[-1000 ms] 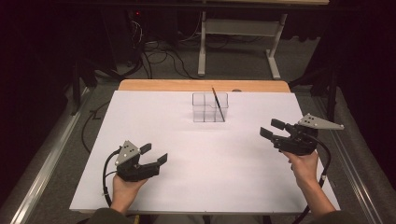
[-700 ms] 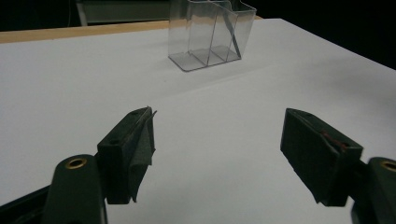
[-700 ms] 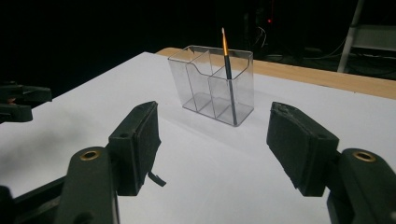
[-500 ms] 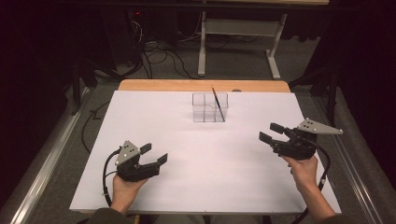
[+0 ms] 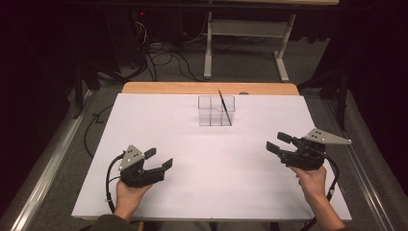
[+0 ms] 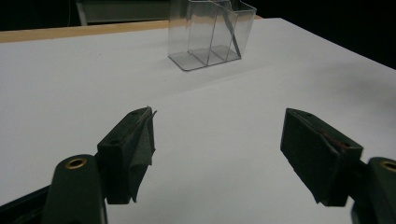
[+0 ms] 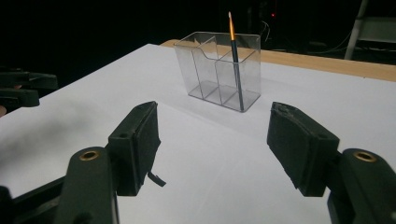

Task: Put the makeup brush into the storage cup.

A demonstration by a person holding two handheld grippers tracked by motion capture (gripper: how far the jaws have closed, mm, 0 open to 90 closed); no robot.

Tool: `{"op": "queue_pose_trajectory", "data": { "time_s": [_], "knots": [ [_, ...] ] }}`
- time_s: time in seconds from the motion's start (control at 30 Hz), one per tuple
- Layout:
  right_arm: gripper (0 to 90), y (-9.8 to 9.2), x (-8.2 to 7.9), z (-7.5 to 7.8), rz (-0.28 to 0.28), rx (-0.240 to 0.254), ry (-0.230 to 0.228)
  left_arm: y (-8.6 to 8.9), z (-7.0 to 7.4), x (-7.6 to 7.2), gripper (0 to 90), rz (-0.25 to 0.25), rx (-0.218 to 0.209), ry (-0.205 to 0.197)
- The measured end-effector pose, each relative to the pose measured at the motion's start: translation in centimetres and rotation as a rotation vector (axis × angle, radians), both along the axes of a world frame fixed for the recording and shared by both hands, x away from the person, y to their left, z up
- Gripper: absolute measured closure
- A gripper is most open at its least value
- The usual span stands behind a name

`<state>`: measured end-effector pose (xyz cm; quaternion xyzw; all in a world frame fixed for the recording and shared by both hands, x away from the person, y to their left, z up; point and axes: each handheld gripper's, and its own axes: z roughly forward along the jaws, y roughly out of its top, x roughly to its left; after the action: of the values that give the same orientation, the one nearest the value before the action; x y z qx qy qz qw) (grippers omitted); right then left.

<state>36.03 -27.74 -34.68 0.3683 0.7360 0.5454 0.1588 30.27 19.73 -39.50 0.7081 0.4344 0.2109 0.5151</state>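
A clear plastic organiser box with three compartments [image 5: 216, 110] stands toward the far middle of the white-covered surface [image 5: 211, 192], well apart from both grippers and ahead of them. The left gripper [image 5: 160, 159], a black tool with a grey plate on top, is held in the person's left hand [image 5: 126, 197] near the front left of the surface, its jaws released and spread wide with nothing between them, pointing toward the right and slightly away. The right gripper [image 5: 278, 143] is held in the right hand [image 5: 312, 180] at the front right, its jaws likewise parted and empty, pointing left across the surface. The box sits between the two lines of aim, farther off than either pair of jaws.

Inside the box a slim dark pencil-like stick with an orange tip [image 7: 235, 60] leans upright in the end compartment; the other two compartments look empty.

From the right gripper view, the orange tip stands out clearly above the rim, and the left gripper appears at the left edge as a dark shape. In the left gripper view the box [image 6: 210, 35] is cut off at the top, so the stick reads there as a thin grey line through the plastic. The high view adds the wooden edge [image 5: 207, 88] of the table beyond the white sheet.
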Motion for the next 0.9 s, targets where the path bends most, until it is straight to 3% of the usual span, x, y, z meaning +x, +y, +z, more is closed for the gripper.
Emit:
{"op": "queue_pose_trajectory", "data": {
  "time_s": [0.9],
  "knots": [
    [35.2, 0.5, -0.6, -1.5, 0.007, -0.01, 0.024, 0.0, 0.0, 0.0, 26.4, -0.001, -0.002, 0.001]
  ]
}}
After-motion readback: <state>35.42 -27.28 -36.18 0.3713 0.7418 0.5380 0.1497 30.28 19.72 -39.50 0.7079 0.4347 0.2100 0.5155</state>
